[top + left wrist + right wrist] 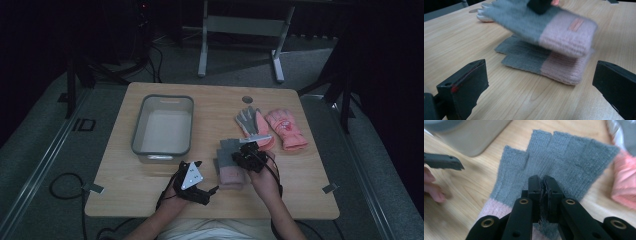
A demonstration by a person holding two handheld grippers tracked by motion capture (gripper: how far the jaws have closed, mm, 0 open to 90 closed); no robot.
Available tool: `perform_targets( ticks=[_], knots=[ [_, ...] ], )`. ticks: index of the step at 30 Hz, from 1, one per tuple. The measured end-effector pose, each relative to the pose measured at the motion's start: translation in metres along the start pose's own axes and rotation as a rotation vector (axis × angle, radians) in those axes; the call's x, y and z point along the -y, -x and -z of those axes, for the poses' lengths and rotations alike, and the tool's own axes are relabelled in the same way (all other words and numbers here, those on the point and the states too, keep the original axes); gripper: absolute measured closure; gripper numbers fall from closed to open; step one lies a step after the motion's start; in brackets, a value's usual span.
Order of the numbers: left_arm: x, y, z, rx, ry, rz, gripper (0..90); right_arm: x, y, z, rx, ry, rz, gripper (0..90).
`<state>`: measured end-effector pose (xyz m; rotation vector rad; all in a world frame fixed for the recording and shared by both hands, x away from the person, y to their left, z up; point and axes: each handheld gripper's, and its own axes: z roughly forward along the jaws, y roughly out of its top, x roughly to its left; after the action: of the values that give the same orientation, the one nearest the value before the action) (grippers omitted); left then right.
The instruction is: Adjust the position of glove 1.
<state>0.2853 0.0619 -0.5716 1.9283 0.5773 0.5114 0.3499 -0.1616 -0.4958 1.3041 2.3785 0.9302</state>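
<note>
Two matching knit fingerless gloves, grey with a pink cuff, are near the table's front middle. One glove lies flat on the wood. My right gripper is shut on the grey part of the other glove, which hangs blurred just above the flat one and partly covers it. My left gripper rests low on the table to the left of both gloves. Its jaws stand wide open toward them with nothing between the pads.
A grey plastic bin stands at the left of the wooden table. A pair of thick pink gloves lies at the right, one palm-up with a grey palm, the other pink side up. A desk frame stands on the floor beyond.
</note>
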Motion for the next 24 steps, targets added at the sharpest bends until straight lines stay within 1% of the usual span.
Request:
perform_targets(
  ticks=[1,3,4,5,6,8,12,15,19,21,24],
  knots=[
    [0.0,0.0,0.0,0.0,-0.001,0.003,0.0,0.003,-0.001,-0.005,-0.004,-0.019,0.002,84.8],
    [0.0,0.0,0.0,0.001,-0.002,0.002,0.0,0.005,-0.001,-0.008,-0.007,-0.022,-0.006,84.8],
    [0.0,0.0,0.0,0.001,-0.003,0.003,0.0,0.007,-0.001,-0.012,-0.01,-0.035,-0.013,84.8],
    [0.0,0.0,0.0,0.002,-0.003,0.003,0.0,0.008,-0.001,-0.014,-0.007,-0.037,-0.021,84.8],
    [0.0,0.0,0.0,0.002,-0.003,0.003,0.0,0.008,-0.001,-0.014,-0.007,-0.037,-0.021,84.8],
    [0.0,0.0,0.0,0.001,-0.003,0.004,0.0,0.011,0.001,-0.019,-0.007,-0.049,-0.028,84.7],
    [0.0,-0.001,-0.001,0.003,-0.005,0.006,0.0,0.013,0.001,-0.026,-0.005,-0.065,-0.02,84.1],
    [0.0,-0.001,-0.001,0.003,-0.008,0.007,0.0,0.015,0.0,-0.03,0.001,-0.069,-0.025,82.7],
    [0.0,0.001,-0.001,-0.004,-0.009,-0.005,0.0,0.017,0.002,-0.033,0.0,-0.069,-0.04,80.3],
    [0.0,0.002,-0.001,-0.009,-0.01,-0.018,0.0,0.019,0.001,-0.035,0.003,-0.072,-0.029,79.3],
    [-0.001,0.002,-0.001,-0.017,-0.013,-0.017,0.0,0.019,0.001,-0.037,0.003,-0.074,-0.026,77.8]
  ],
)
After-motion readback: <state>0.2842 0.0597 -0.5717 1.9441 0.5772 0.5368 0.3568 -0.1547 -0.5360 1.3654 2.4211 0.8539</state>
